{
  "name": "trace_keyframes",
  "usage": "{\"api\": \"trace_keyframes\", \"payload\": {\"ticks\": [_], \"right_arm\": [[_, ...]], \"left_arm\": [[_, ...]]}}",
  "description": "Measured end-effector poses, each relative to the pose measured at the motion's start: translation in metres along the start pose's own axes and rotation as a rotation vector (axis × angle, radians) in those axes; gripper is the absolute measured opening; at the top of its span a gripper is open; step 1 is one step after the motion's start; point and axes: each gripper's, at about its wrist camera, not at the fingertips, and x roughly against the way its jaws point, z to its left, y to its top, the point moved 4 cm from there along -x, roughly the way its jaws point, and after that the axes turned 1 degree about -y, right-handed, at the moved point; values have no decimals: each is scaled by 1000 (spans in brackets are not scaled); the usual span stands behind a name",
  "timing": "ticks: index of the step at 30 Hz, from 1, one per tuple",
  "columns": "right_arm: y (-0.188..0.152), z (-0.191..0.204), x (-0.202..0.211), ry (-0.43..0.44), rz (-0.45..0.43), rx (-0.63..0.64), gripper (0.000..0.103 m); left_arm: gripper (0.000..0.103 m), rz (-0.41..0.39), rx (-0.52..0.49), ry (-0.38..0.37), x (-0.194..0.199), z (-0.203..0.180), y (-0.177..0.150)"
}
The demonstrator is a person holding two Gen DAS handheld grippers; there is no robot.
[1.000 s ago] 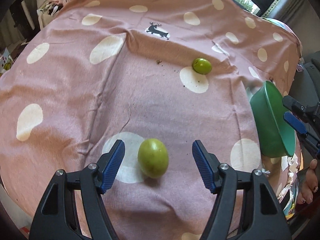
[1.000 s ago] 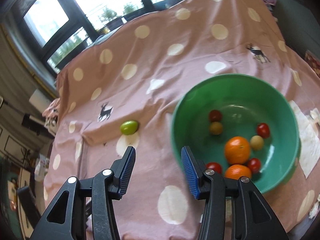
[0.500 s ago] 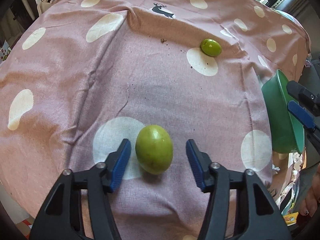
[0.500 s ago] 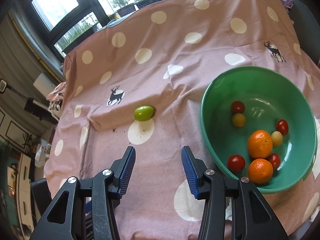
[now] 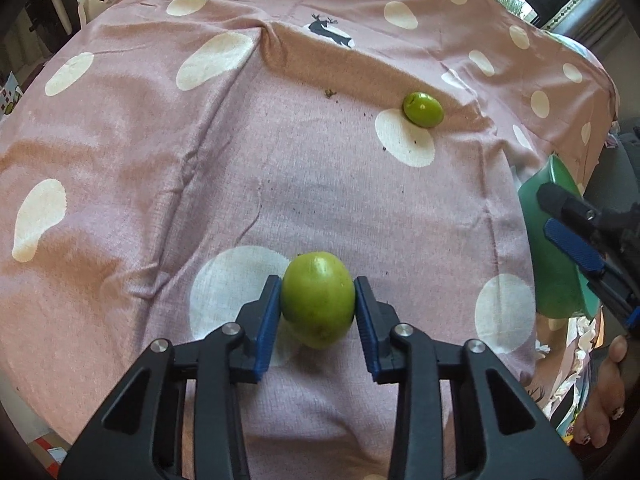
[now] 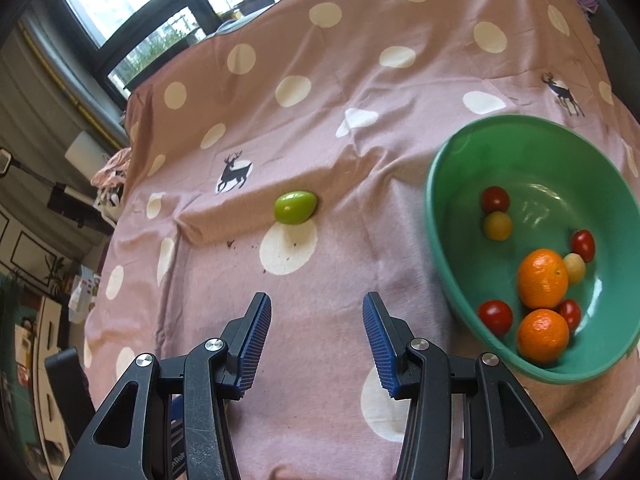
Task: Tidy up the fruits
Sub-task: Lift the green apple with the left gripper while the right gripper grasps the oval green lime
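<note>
A large green fruit (image 5: 318, 312) lies on a white dot of the pink cloth, and my left gripper (image 5: 317, 286) is closing on it, both blue pads touching its sides. A smaller green fruit (image 5: 423, 109) (image 6: 295, 207) rests farther back against a fold. My right gripper (image 6: 316, 320) hovers open over bare cloth with nothing between its fingers; it also shows at the right edge of the left wrist view (image 5: 576, 248). To its right stands the green bowl (image 6: 440, 208) (image 5: 552, 280), holding two oranges (image 6: 542, 278) and several red and yellow cherry tomatoes.
The table is covered by a pink cloth with white dots and deer prints (image 6: 234, 170), creased by a ridge across the middle. Windows lie beyond the far edge. A person's bare foot (image 5: 600, 400) shows below the table's right edge.
The left jaws have closed in from wide apart until they touch the large green fruit. The right gripper has drifted left, so the bowl now sits farther right in its view.
</note>
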Motion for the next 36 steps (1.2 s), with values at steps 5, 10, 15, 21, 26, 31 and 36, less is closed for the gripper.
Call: {"api": "trace_keyframes", "payload": {"ticks": [5,10,15,21,26,31,36], "right_arm": [[0,10,-9,-1,10,24,48],[7,22,-24,-10,34,65,48],[30,33,-52,-27,69,82,48],[56,35,-88,-73,70,41,48],[63,32,-111,-75,77,15,49],[67,31,-124,-115,72,27,48],[70,26,-131,-110,54,10,48]], "left_arm": [[36,-60,-2,-18,9,1,10],[36,-95,-3,-26,9,1,20],[36,-109,21,-11,7,5,31],[36,-104,58,11,4,13,34],[36,-106,65,22,4,15,35],[36,-107,58,30,4,14,34],[36,-109,56,37,4,14,34]]}}
